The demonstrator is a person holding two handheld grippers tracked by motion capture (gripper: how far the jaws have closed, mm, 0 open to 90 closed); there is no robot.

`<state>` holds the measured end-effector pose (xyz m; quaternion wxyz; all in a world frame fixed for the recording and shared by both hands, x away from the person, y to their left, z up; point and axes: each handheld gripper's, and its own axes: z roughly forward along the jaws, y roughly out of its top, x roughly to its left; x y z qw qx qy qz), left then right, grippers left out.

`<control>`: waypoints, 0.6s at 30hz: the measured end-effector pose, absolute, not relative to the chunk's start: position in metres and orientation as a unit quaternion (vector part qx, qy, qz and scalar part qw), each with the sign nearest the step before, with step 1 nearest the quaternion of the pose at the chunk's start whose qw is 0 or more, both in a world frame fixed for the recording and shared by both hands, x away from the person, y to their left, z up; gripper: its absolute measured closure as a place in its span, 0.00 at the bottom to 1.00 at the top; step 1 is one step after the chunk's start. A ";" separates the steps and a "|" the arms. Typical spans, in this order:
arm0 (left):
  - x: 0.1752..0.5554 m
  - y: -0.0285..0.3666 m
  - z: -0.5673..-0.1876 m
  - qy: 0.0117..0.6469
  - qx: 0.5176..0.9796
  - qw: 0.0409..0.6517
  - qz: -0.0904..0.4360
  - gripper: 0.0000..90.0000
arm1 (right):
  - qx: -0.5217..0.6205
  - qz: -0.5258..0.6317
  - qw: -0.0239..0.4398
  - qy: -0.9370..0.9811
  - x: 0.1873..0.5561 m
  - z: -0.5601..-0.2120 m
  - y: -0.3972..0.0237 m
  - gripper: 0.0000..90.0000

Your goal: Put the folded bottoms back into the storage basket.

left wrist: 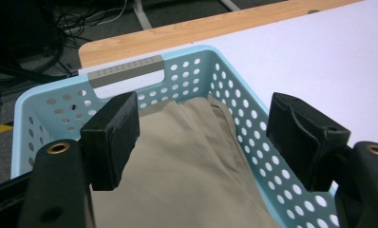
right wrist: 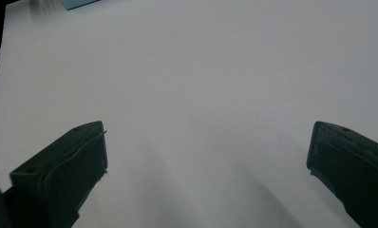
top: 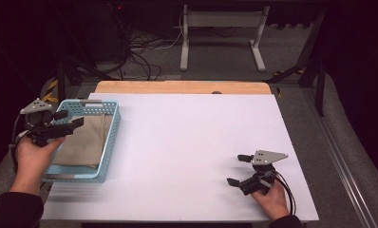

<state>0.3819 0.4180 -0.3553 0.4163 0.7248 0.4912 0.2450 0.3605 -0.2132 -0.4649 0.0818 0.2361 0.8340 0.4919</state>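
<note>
Folded tan cloth (left wrist: pixel 187 161) lies flat in the pale blue basket (top: pixel 110 137) at the bench's (top: pixel 187 142) left edge, long axis running near to far along the basket, smooth with one fold ridge down the middle. The left tool (top: pixel 75 122) hangs just over the basket's left rim, jaws spread with nothing between them and the cloth directly below and ahead. The right tool (top: pixel 238 169), also spread and empty, rests well apart on the bare bench, so the left hand is the nearer one.

Table (top: pixel 192 142) brightly lit, surroundings dark; soft focus, faint shadows.
</note>
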 end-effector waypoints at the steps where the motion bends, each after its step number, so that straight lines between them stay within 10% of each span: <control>1: 0.381 0.418 -0.354 0.490 0.725 0.417 0.244 0.30 | 0.236 0.492 0.082 0.834 0.360 -0.465 -0.213 0.00; 18: 0.357 0.397 -0.334 0.461 0.727 0.450 0.239 0.27 | 0.238 0.494 0.080 0.832 0.361 -0.465 -0.213 0.00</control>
